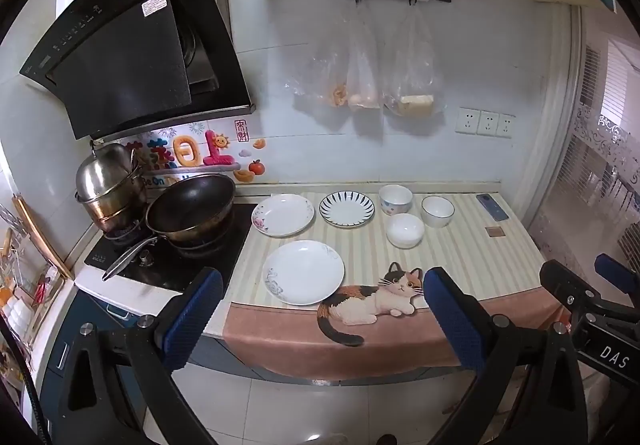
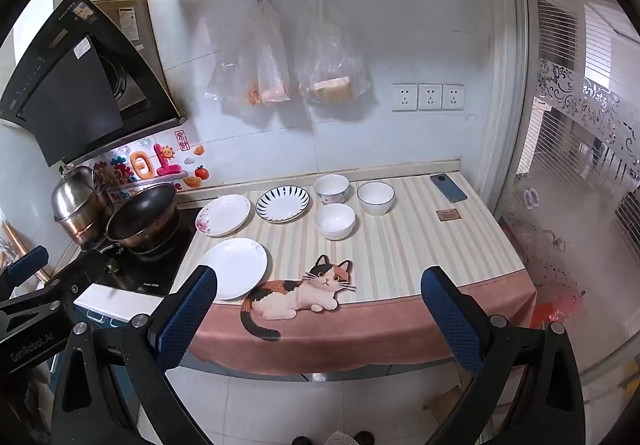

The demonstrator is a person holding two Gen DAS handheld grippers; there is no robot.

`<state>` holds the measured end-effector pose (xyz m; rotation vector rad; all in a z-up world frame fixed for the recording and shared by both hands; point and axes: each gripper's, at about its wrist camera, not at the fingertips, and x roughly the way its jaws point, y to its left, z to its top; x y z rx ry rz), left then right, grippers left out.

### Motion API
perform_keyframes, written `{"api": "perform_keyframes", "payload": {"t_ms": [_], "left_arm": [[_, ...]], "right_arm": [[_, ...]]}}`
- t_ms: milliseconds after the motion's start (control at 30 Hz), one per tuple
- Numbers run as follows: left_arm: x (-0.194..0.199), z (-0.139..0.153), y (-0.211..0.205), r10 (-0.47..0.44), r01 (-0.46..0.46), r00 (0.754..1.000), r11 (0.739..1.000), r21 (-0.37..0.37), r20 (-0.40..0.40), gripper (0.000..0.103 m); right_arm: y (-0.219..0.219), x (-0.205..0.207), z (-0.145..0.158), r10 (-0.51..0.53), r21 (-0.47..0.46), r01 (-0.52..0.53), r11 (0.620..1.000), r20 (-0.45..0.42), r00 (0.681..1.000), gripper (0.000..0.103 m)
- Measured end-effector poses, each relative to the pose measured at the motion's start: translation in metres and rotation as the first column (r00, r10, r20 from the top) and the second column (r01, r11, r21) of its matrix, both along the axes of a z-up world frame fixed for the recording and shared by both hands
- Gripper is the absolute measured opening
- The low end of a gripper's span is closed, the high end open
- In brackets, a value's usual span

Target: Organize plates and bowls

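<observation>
plates (image 1: 303, 271) left on mat (image 1: 472, 257) | bowls (image 1: 405, 229) right | wok (image 1: 191, 207) on stove, far left

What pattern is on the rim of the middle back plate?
Dark radiating stripes around the rim of the plate, white centre; clearest in the right wrist view.

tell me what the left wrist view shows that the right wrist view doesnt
Only the left wrist view shows a wooden board and cluttered rack at far left, plus the right claw at its right edge. Only the right wrist view shows the left claw at its left edge. Both share three plates, including the striped plate, three bowls, the phone, the wok and the cat tablecloth.
</observation>
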<state>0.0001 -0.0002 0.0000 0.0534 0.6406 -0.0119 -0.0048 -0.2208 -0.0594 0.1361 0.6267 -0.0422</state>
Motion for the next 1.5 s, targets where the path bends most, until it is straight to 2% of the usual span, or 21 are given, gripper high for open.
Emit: {"api": "perform_keyframes", "payload": {"t_ms": [200, 433, 1500], "left_arm": [[-0.001, 0.002, -0.001, 0.003, -0.003, 1.000, 1.000, 0.001, -0.005, 0.103], [-0.004, 0.000, -0.002, 0.008, -0.008, 1.000, 1.000, -0.006, -0.006, 0.103], [0.005, -0.006, 0.000, 0.007, -0.008, 1.000, 0.999, -0.031, -0.018, 0.103]], "right_arm": [[0.000, 0.003, 0.000, 0.004, -0.009, -0.004, 1.000, -0.029, 1.000, 0.103], [0.003, 0.000, -0.003, 0.006, 0.001, -0.006, 1.000, -0.008, 1.000, 0.103], [0.000, 0.008, -0.008, 0.006, 0.011, -0.006, 1.000, -0.024, 1.000, 0.103]]}}
